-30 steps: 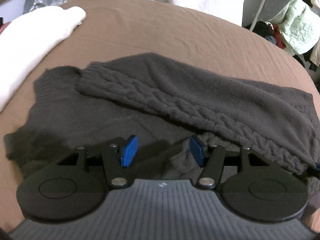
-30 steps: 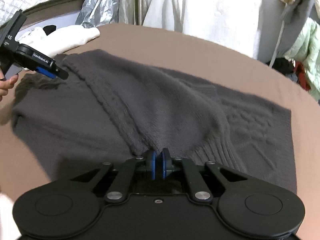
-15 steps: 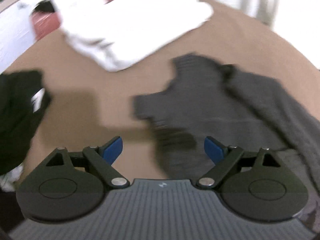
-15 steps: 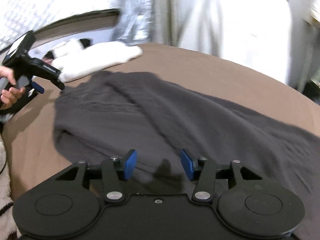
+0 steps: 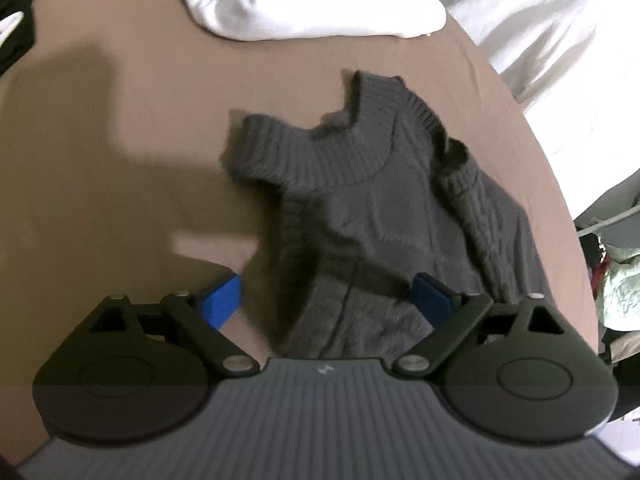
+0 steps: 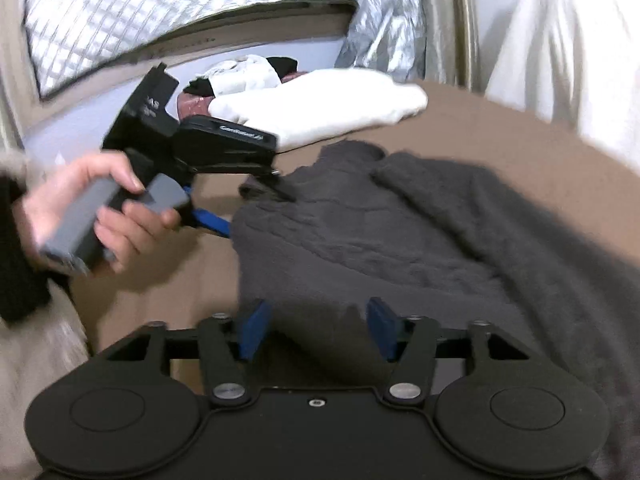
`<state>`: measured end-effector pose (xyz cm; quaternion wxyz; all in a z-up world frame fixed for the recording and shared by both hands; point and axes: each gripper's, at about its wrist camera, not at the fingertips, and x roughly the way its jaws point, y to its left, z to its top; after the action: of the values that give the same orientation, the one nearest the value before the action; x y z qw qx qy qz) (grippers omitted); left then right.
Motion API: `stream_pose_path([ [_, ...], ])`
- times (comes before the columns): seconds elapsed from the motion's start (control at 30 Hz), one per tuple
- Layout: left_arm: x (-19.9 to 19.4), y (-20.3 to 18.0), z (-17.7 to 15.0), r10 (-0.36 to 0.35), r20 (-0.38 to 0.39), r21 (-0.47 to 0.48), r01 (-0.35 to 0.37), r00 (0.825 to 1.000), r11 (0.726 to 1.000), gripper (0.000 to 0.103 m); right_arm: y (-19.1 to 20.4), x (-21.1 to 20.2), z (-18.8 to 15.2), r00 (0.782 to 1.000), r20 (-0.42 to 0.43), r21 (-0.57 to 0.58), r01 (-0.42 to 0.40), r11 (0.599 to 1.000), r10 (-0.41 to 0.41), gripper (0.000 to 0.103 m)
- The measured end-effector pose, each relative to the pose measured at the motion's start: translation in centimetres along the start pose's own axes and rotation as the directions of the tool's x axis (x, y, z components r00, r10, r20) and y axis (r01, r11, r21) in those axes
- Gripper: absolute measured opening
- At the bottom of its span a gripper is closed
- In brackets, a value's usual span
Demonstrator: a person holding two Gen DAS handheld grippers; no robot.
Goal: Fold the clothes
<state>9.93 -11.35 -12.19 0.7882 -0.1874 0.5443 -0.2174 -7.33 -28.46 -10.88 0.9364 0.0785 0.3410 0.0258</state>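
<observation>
A dark grey knit sweater [image 5: 360,208] lies on the brown bed sheet [image 5: 120,160], its ribbed collar [image 5: 320,152] toward the far side and a sleeve folded across the body. My left gripper [image 5: 326,298] hovers over the sweater's shoulder edge. Its jaws are opening, and the knit under the gap is not pressed by the blue pads [image 5: 222,300]. In the right wrist view, a hand [image 6: 100,208] holds the left gripper [image 6: 250,204] by the collar. My right gripper [image 6: 318,328] is above the sweater's [image 6: 400,248] near edge, its jaws opening with nothing gripped.
A folded white garment [image 5: 320,0] lies on the bed beyond the collar. A black garment [image 5: 16,20] sits at the far left. More clothes [image 5: 616,280] are piled off the bed's right side. A quilted silver panel [image 6: 160,12] and hanging white fabric [image 6: 560,40] stand behind.
My right gripper has let go of the sweater fold and opened. Both grippers swung left toward the collar end. The left jaws have spread wider.
</observation>
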Motion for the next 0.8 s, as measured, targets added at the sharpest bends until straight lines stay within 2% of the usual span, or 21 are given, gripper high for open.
stream_pose_path([
  [0.07,0.6,-0.6,0.0,-0.037,0.01,0.041,0.036,0.999,0.999,0.09,-0.8,1.5,0.2,0.999,-0.029,0.104,-0.012,0.995,0.015,0.066],
  [0.1,0.9,-1.1,-0.2,-0.045,0.01,0.069,0.045,0.999,0.997,0.068,-1.1,2.4,0.0,0.998,-0.066,0.133,-0.006,0.991,0.015,0.066],
  [0.13,1.4,-1.7,-0.4,-0.03,0.005,0.103,0.03,1.0,0.994,0.037,-1.3,2.8,-0.4,0.996,-0.082,0.14,-0.007,0.99,0.018,0.066],
  [0.17,1.8,-2.3,-0.6,-0.005,0.008,0.144,0.004,1.0,0.99,0.027,-1.5,3.1,-0.8,0.995,-0.096,0.146,-0.008,0.989,0.022,0.066],
  [0.2,1.8,-2.9,-0.8,0.012,0.027,0.177,-0.017,1.0,0.984,0.022,-1.7,3.4,-1.2,0.994,-0.11,0.152,-0.01,0.988,0.027,0.066],
  [0.27,1.0,-4.2,-1.4,0.008,0.084,0.232,-0.027,0.996,0.972,0.019,-2.4,2.3,-1.8,0.996,-0.066,0.189,-0.04,0.981,0.053,0.066],
  [0.3,0.0,-5.3,-1.8,-0.013,0.12,0.28,-0.022,0.993,0.96,0.018,-2.8,1.3,-2.1,0.997,-0.035,0.211,-0.058,0.976,0.067,0.066],
  [0.33,-1.0,-6.4,-2.1,-0.035,0.155,0.327,-0.018,0.987,0.945,0.018,-3.4,0.0,-2.2,0.999,-0.008,0.228,-0.044,0.973,0.047,0.066],
  [0.4,-3.3,-9.2,-3.2,-0.132,0.201,0.417,0.037,0.971,0.908,0.017,-4.7,-2.7,-2.6,0.999,0.043,0.26,-0.01,0.966,-0.001,0.066],
  [0.47,-5.6,-12.3,-4.8,-0.249,0.209,0.508,0.112,0.946,0.854,0.017,-6.8,-5.7,-2.9,0.994,0.073,0.301,0.052,0.952,-0.078,0.066],
  [0.57,-6.9,-18.1,-9.2,-0.358,0.103,0.661,0.206,0.928,0.722,0.017,-10.1,-9.7,-3.8,0.978,0.081,0.335,0.154,0.93,-0.191,0.066],
  [0.6,-6.5,-19.8,-10.9,-0.365,0.049,0.696,0.23,0.93,0.68,0.017,-11.3,-11.0,-4.4,0.97,0.076,0.361,0.188,0.914,-0.23,0.066],
  [0.67,-4.2,-22.3,-14.8,-0.322,-0.082,0.739,0.274,0.943,0.615,0.021,-13.3,-13.1,-5.9,0.957,0.057,0.417,0.236,0.878,-0.284,0.066],
  [0.7,-3.0,-23.6,-16.7,-0.295,-0.146,0.757,0.299,0.944,0.582,0.028,-14.2,-14.0,-6.8,0.951,0.047,0.447,0.254,0.858,-0.307,0.066],
  [0.73,-1.6,-24.5,-18.5,-0.255,-0.199,0.774,0.312,0.946,0.551,0.041,-14.9,-14.5,-7.6,0.946,0.037,0.473,0.268,0.84,-0.323,0.066],
  [0.8,1.0,-25.0,-21.9,-0.133,-0.269,0.819,0.3,0.954,0.489,0.046,-15.9,-15.1,-9.2,0.941,0.015,0.512,0.283,0.811,-0.338,0.066],
])
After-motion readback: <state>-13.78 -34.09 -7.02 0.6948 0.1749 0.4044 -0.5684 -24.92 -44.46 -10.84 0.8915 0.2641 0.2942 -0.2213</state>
